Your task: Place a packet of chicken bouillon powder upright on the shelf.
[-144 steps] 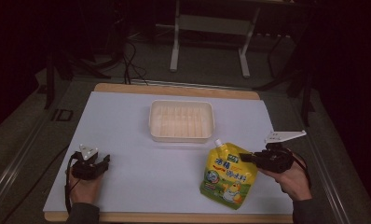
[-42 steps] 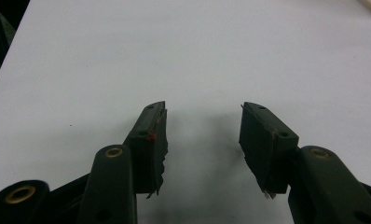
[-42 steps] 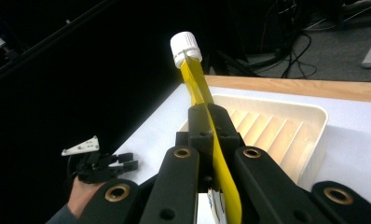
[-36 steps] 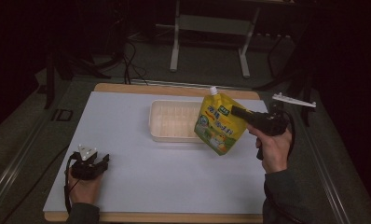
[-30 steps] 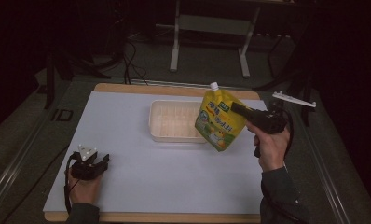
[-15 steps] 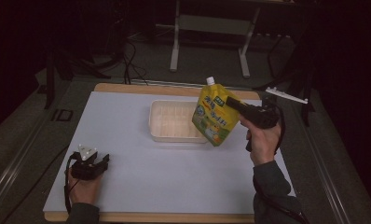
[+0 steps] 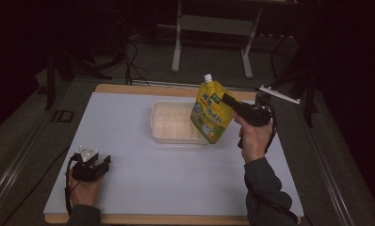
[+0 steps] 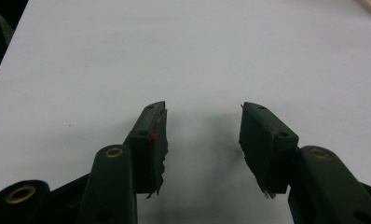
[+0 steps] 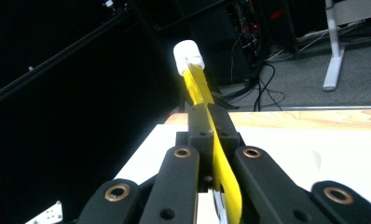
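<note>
A yellow spouted pouch (image 7: 211, 112) with a white cap hangs in the air over the right end of a shallow clear plastic tray (image 7: 170, 125). My right gripper (image 7: 229, 100) is shut on the pouch's upper right edge. In the right gripper view the pouch (image 9: 207, 102) stands edge-on between the closed jaws of the right gripper (image 9: 210, 122), its white cap on top. My left gripper (image 7: 103, 161) rests on the white mat (image 7: 129, 141) near the front left corner. In the left gripper view, that left gripper (image 8: 203, 128) is open with only bare mat between its fingers.
The white mat covers a wooden tabletop (image 7: 129, 88) whose edge shows at the back. Beyond the table stand a metal frame's legs (image 7: 178, 42) and cables on a dark floor. Dark rails run along both sides of the table.
The right gripper has carried the pouch leftward from the table's right side to above the tray's right end. The left gripper has stayed put.
</note>
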